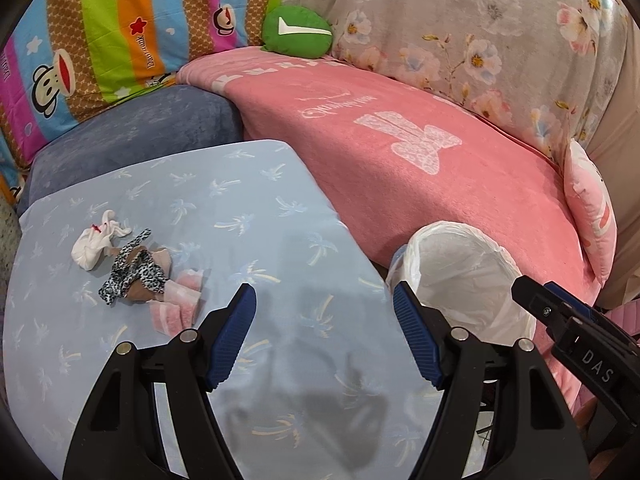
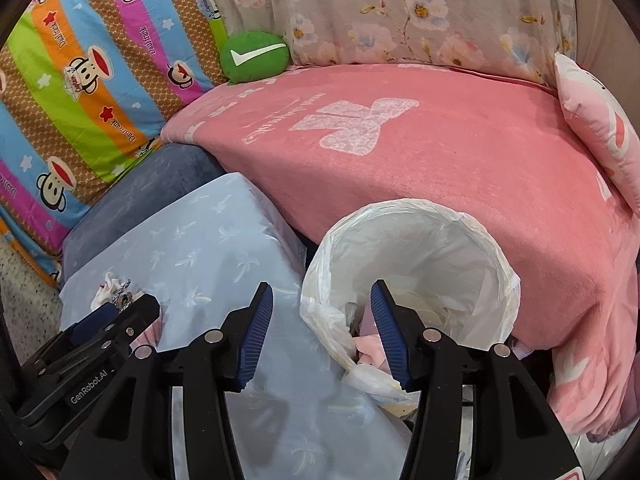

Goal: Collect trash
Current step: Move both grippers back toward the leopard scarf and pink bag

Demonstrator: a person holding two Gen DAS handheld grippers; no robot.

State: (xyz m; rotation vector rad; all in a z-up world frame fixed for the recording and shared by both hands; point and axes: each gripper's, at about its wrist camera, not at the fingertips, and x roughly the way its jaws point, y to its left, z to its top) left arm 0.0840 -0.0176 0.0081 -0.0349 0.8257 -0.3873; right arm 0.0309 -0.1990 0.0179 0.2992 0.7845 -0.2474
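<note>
In the left wrist view, the left gripper [image 1: 324, 312] hangs with jaws spread and nothing between them over a light blue palm-print cloth surface [image 1: 224, 184]. On that cloth, left of the gripper, lies the trash: a crumpled white tissue [image 1: 94, 246], a leopard-print fabric strip [image 1: 134, 270] and pink-and-white wrapper pieces [image 1: 178, 304]. The white-bag-lined round bin [image 1: 460, 276] stands at the cloth's right edge.

In the right wrist view, the right gripper [image 2: 322, 312] is spread and empty above the bin's [image 2: 492, 252] near rim; pinkish scraps [image 2: 370, 350] lie inside.
</note>
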